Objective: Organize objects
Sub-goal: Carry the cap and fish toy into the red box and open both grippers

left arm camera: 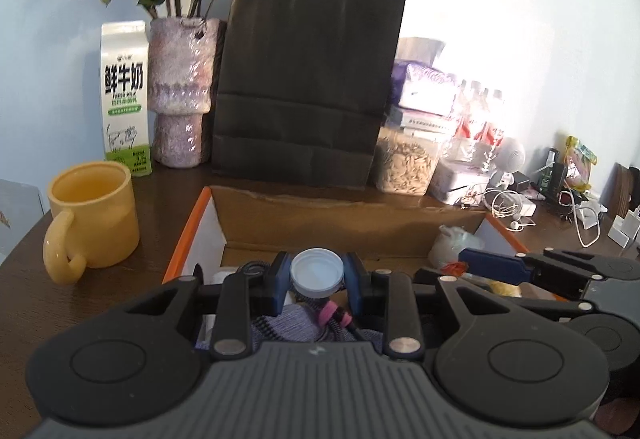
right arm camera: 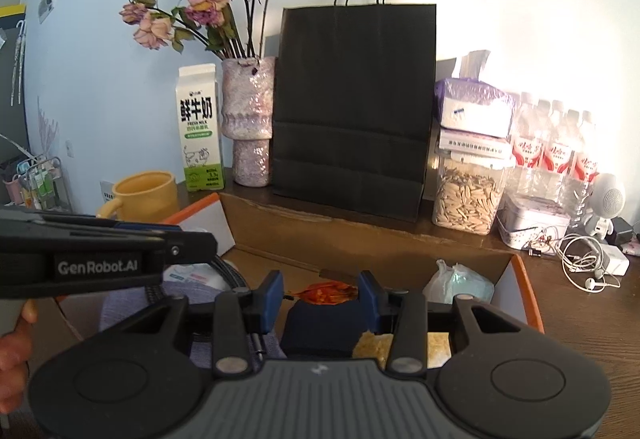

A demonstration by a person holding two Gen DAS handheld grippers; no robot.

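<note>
An open cardboard box point(left arm camera: 192, 231) with orange edges sits on the dark wooden table, seen from above in both views. My left gripper point(left arm camera: 318, 265) hovers over its left half, shut on a small container with a round white cap point(left arm camera: 318, 273). My right gripper point(right arm camera: 320, 281) hangs over the right half point(right arm camera: 528, 291), its blue pads against a dark blue object point(right arm camera: 320, 323). Beyond it lie an orange item point(right arm camera: 328, 291), a yellowish packet point(right arm camera: 374, 349) and a knotted plastic bag point(right arm camera: 456, 279). Each gripper shows in the other's view: the right gripper point(left arm camera: 492, 265), the left gripper point(right arm camera: 192, 239).
Behind the box stand a black paper bag point(left arm camera: 308, 87), a vase of dried roses point(left arm camera: 182, 91), a milk carton point(left arm camera: 126, 95) and a jar of seeds point(left arm camera: 406, 167). A yellow mug point(left arm camera: 96, 215) sits left of it. Cables and chargers point(left arm camera: 508, 207) clutter the right.
</note>
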